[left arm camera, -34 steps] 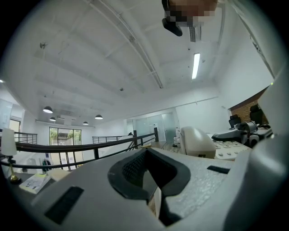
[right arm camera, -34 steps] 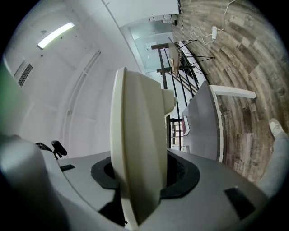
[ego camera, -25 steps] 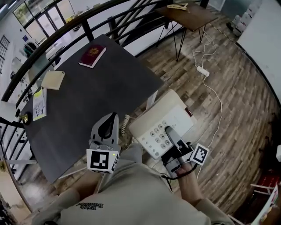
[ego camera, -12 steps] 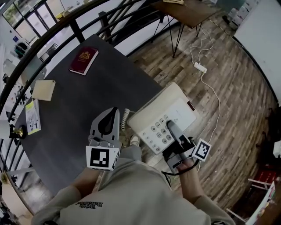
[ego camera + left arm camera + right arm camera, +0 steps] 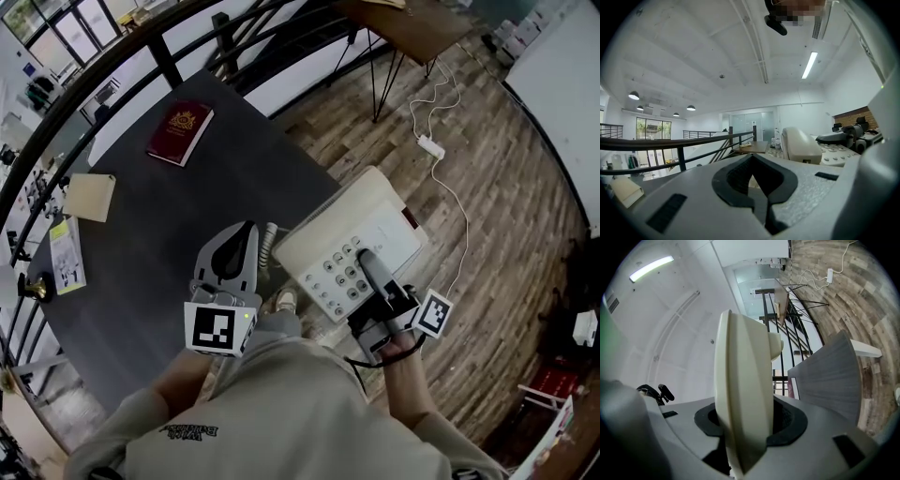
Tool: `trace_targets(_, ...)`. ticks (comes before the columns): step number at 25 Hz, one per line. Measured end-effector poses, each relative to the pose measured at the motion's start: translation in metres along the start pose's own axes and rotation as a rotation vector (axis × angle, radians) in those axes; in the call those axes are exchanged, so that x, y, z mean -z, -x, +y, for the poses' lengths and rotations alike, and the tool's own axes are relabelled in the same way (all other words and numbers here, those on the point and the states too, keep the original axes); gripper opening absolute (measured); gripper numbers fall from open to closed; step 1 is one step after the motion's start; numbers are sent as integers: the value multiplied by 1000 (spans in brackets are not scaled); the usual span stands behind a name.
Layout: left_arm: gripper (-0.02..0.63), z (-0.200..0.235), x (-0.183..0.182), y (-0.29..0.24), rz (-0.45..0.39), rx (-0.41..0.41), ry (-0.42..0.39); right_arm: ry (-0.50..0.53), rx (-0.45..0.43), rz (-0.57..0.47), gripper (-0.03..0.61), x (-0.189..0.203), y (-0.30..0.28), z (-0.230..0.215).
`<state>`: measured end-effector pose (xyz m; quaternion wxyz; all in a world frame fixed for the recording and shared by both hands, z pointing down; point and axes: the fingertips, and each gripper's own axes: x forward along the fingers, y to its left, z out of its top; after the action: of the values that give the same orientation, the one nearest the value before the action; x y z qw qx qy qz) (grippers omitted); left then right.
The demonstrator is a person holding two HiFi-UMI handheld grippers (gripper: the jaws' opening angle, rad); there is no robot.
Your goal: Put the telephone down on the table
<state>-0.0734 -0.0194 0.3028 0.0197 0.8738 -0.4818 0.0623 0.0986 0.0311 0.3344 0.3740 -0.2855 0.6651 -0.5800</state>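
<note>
A cream desk telephone point(image 5: 352, 239) with a keypad hangs in the air over the wooden floor, just off the near right corner of the dark grey table point(image 5: 169, 234). My right gripper point(image 5: 367, 267) is shut on its near edge, one jaw lying across the keys. In the right gripper view the telephone's edge point(image 5: 740, 394) stands clamped between the pads. Its coiled cord point(image 5: 267, 246) hangs at its left side. My left gripper point(image 5: 242, 242) is shut and holds nothing, over the table's near edge beside the cord. The left gripper view shows its jaws point(image 5: 751, 159) closed and the telephone point(image 5: 801, 145) to the right.
On the table lie a red book point(image 5: 180, 133), a beige pad point(image 5: 89, 197) and a leaflet point(image 5: 66, 253). A black railing point(image 5: 112, 80) runs behind the table. A white power strip point(image 5: 431, 147) with its cable lies on the floor, near a wooden table point(image 5: 412, 19).
Both grippers have moved forward together, bringing the telephone closer to the table's corner. The right grip on it is unchanged and the left jaws stay closed.
</note>
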Motion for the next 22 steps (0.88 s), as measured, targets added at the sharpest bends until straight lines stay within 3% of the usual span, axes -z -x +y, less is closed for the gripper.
trace_targets(11, 3, 20, -6, -19, 6, 24, 72, 13, 63, -5, 196, -16, -33, -1)
trace_targets(16, 3, 16, -12, -16, 3, 20, 40, 16, 91, 19, 196, -12, -32, 0)
trace_targets(22, 3, 11, -4, -15, 32, -25, 56, 7, 141, 68, 196, -10, -29, -17)
